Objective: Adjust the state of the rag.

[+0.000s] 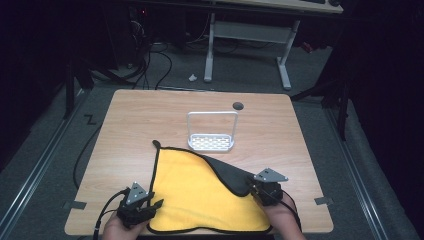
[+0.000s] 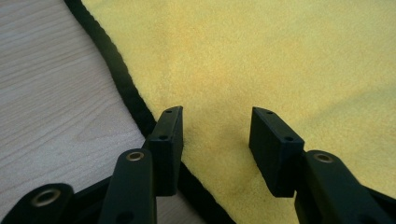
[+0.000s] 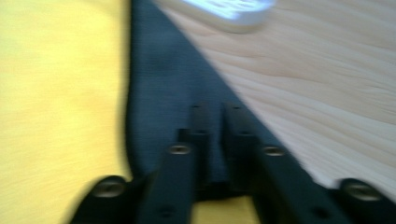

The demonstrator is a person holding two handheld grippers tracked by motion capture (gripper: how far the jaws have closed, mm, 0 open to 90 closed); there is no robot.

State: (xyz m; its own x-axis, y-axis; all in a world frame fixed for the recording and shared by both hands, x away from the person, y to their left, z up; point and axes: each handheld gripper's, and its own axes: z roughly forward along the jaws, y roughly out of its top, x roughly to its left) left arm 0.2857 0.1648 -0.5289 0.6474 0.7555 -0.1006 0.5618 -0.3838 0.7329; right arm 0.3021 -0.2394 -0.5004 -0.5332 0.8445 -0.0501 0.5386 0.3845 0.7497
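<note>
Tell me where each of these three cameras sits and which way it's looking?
High view: above the person's side, facing forward and down on the wooden table, yellow cloth, white rack; both hands with tongs show, left tongs, right tongs.
Left gripper view: rides the left tongs, looking along open jaws over the cloth's black-trimmed edge.
Right gripper view: rides the right tongs, jaws nearly together at the folded-over dark corner.
All three share the cloth and table.

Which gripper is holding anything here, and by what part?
The right gripper pinches the cloth's folded-over dark corner. The left gripper stands open over the yellow side, holding nothing.
</note>
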